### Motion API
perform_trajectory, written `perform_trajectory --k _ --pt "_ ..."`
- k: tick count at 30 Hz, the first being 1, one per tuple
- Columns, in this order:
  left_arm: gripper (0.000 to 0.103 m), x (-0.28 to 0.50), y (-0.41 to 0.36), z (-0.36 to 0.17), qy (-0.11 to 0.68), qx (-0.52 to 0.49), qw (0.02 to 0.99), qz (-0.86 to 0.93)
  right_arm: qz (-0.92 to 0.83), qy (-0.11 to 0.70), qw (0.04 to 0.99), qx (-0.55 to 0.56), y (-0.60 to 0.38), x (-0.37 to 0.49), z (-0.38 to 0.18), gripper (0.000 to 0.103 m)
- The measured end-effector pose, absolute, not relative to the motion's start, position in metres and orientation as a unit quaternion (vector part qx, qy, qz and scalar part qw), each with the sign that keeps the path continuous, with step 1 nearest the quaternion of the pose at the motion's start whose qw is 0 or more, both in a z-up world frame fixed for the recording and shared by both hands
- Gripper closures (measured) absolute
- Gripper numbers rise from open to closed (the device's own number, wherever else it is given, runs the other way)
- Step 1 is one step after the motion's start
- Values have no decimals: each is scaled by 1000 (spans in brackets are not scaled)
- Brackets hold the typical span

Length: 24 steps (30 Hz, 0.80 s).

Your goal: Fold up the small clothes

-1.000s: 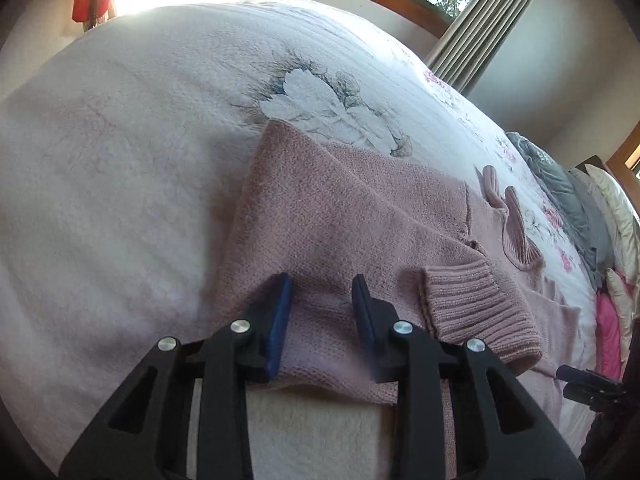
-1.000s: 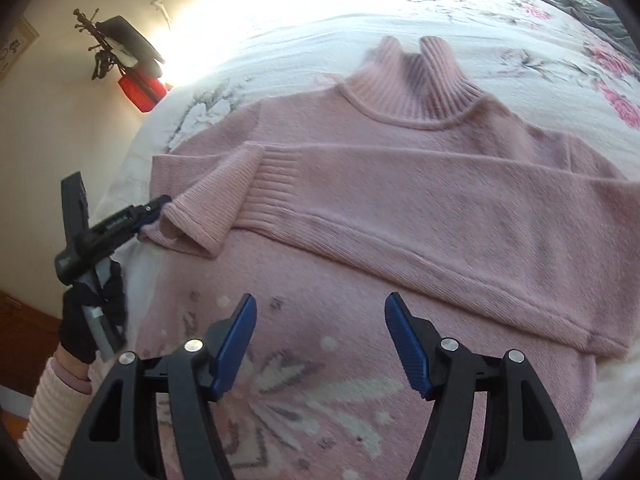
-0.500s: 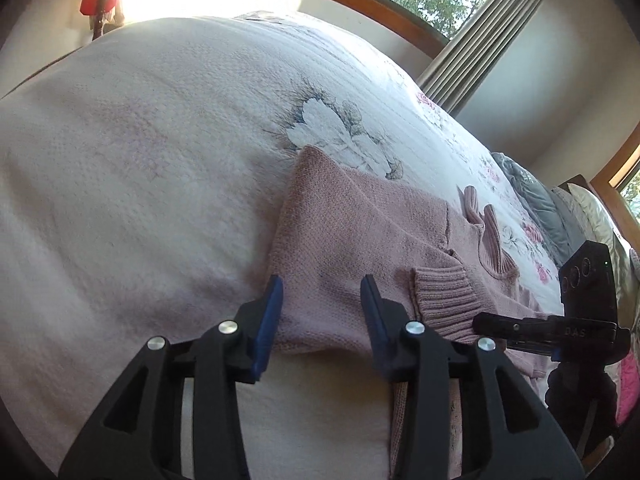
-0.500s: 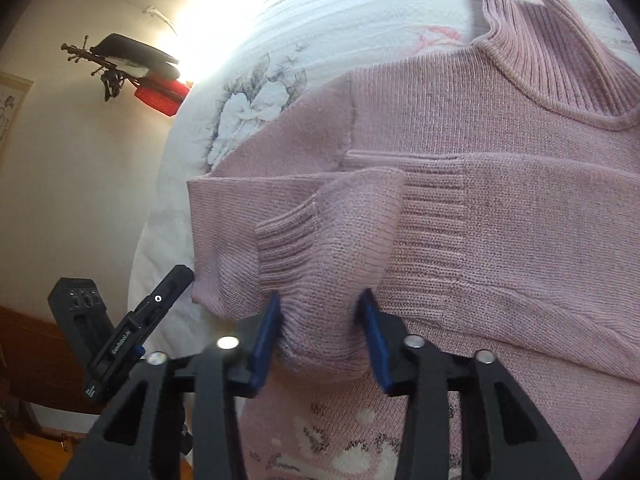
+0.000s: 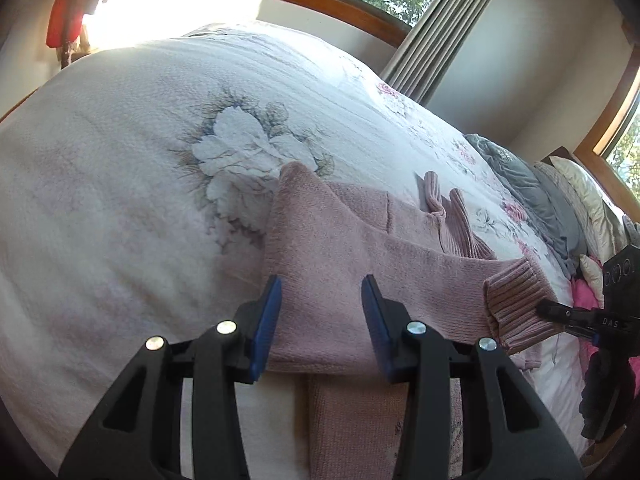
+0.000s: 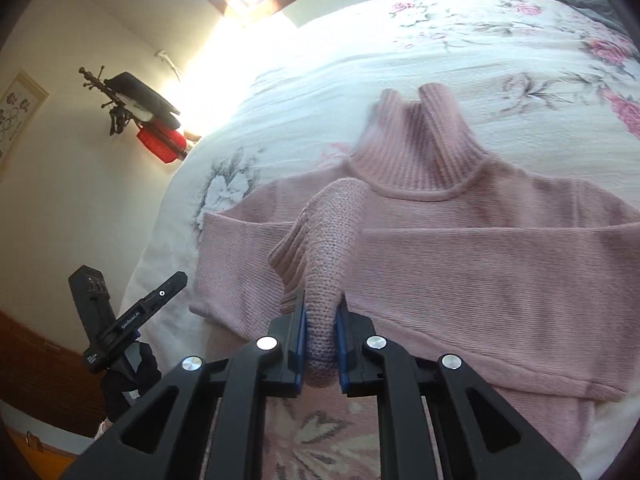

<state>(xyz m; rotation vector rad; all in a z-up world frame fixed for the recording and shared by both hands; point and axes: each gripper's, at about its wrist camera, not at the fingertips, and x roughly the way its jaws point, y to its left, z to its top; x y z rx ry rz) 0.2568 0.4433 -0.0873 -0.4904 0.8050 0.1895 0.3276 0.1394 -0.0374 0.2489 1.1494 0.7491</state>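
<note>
**Cuff caught, sleeve on the move**

The right gripper had clamped shut on the ribbed cuff, where a second earlier it hung open, and lifted that sleeve off the pink sweater near the bed's left edge. The fold looked underway. The left gripper gaped, holding nothing. Only its view showed the sleeve stretched taut; only the right's showed the collar.
</note>
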Motion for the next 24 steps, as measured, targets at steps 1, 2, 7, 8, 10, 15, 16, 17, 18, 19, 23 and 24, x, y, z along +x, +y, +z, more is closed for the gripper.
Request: perform_trajectory --k 1,2,7,8,10,15,16,17,18,19,23,24 --pt "62 263 435 -91 396 -226 886 91 335 531 769 120 128 330 -41 91" --pt "62 269 429 -95 406 -217 883 93 324 534 772 122 118 333 -46 91" --pt "62 289 413 -123 442 -190 868 118 257 562 779 108 91 347 -89 91" --pt "62 291 412 -126 445 -181 868 124 249 568 777 110 86 350 -99 91" --pt "59 292 410 -131 447 -169 869 128 239 580 771 112 80 353 -117 90" --pt "59 289 417 -126 452 -186 863 130 211 564 796 52 83 344 -107 75" --pt "59 287 416 -120 444 -184 867 131 206 547 811 28 87 339 -96 73" --pt "59 286 413 -113 434 -181 873 126 210 533 819 10 93 333 -86 71" --pt "59 286 406 -106 426 -175 879 119 221 526 822 -3 101 328 -77 70" --pt "58 287 399 -100 420 -168 885 112 234 522 820 -13 110 324 -70 68" --pt "55 300 367 -93 426 -150 889 72 263 530 802 -78 159 310 -68 48" --pt "54 303 361 -96 430 -147 888 67 255 537 799 -96 169 309 -75 47"
